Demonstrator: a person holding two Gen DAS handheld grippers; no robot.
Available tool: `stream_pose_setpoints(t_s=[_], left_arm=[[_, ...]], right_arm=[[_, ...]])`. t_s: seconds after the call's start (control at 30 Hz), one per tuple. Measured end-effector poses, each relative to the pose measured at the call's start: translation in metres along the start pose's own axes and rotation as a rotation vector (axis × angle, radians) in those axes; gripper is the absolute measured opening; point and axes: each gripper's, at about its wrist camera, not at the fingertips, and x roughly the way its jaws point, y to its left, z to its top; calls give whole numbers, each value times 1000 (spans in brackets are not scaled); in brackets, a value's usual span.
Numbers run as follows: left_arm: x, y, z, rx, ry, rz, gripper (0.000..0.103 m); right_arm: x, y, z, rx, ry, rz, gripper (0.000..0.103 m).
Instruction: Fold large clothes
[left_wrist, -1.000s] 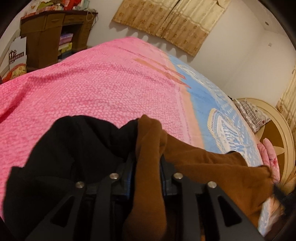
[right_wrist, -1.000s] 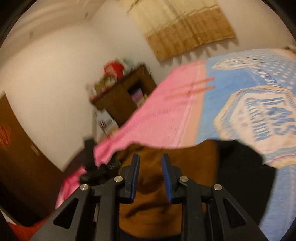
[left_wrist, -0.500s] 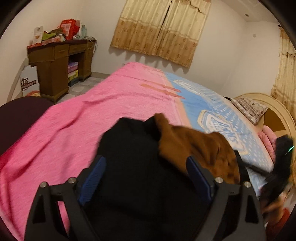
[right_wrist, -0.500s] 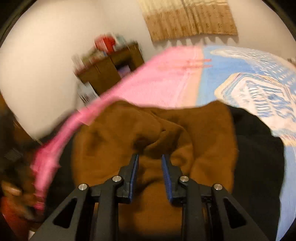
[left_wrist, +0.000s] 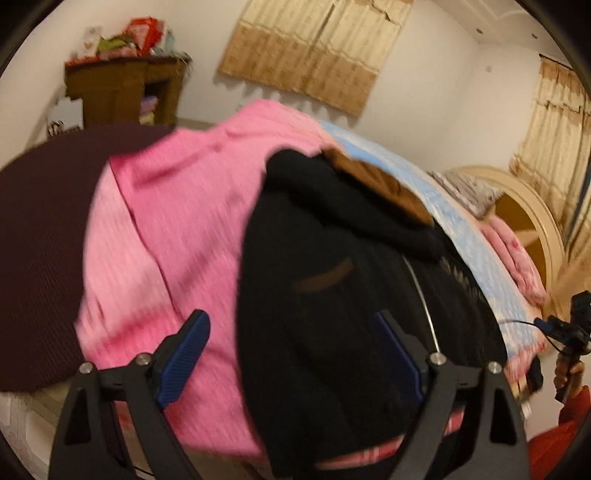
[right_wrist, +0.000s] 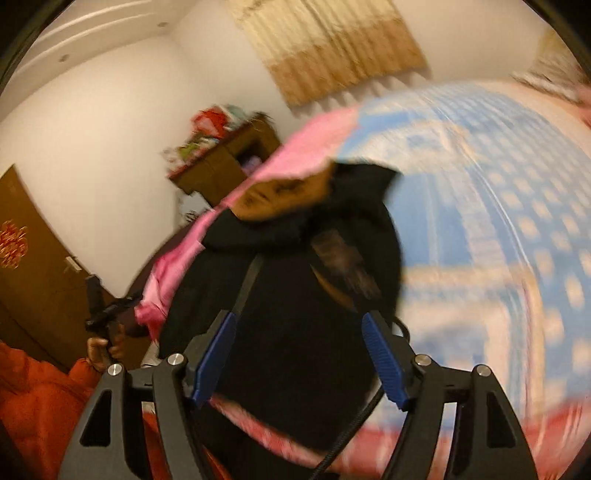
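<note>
A black jacket (left_wrist: 332, 295) with a brown lining (left_wrist: 380, 188) lies on the pink and blue bedspread (left_wrist: 177, 221), near the bed's front edge. My left gripper (left_wrist: 295, 354) stands open above the jacket's left edge, with nothing pinched between its blue pads (left_wrist: 184, 354). In the right wrist view the same jacket (right_wrist: 295, 369) fills the middle, its brown lining (right_wrist: 273, 199) showing at the far end. My right gripper (right_wrist: 297, 332) hovers over it with its jaws opening and the pads off the cloth. Each view also shows the other gripper at the side, held by a hand.
A wooden desk (left_wrist: 125, 92) with clutter on top stands at the back left. A dark maroon surface (left_wrist: 44, 240) lies left of the bed. A cream headboard (left_wrist: 535, 221) and pink pillows (left_wrist: 517, 254) are at the right. A brown door (right_wrist: 29, 258) and an orange sleeve (right_wrist: 37, 406) show left.
Both grippers let go of the brown cloth and opened, the left first. Both pulled back from the bed, and the jacket now lies there with mostly its black side showing.
</note>
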Motion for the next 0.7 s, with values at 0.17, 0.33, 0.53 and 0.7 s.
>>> stream_pose_setpoints(t_s=[0.17, 0.33, 0.53, 0.7], left_arm=[[7, -5, -19, -11, 24, -13, 91], [-12, -2, -27, 16, 0, -27, 91], [-12, -5, -42, 73, -9, -22, 95], [7, -13, -57, 59, 42, -69, 95]], right_arm=[[-103, -22, -13, 183, -370, 81, 72], [-265, -2, -31, 174, -867, -126, 72], [-242, 19, -22, 63, -659, -263, 72], [-58, -9, -42, 208, -234, -52, 72]])
